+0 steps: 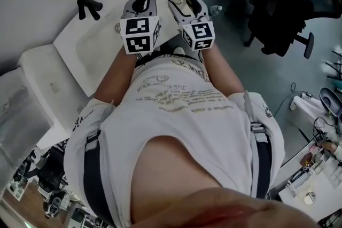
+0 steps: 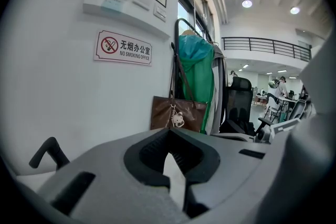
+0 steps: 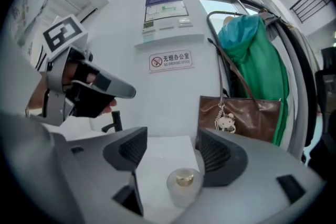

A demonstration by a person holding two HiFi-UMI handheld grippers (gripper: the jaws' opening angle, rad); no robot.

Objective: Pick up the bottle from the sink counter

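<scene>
We are in a big office. A wall sign (image 2: 123, 48) says no smoking office. We see a black desk chair (image 1: 280, 16), a white sink (image 1: 91, 48), and far back, maybe desks (image 2: 283, 98).

1. Right gripper view: the bottle (image 3: 184, 182) shows only its gold cap and frosted shoulder; the right gripper (image 3: 170, 145) hides its base at 6 o'clock.
2. The brown bag (image 3: 245, 115) loses its bottom edge behind that gripper.
3. Left gripper view: the black tap (image 2: 46, 150), at 8 o'clock, is half hidden by the left gripper (image 2: 169, 136).
4. The print on the wall panel (image 3: 167, 8) is too small to read.
</scene>
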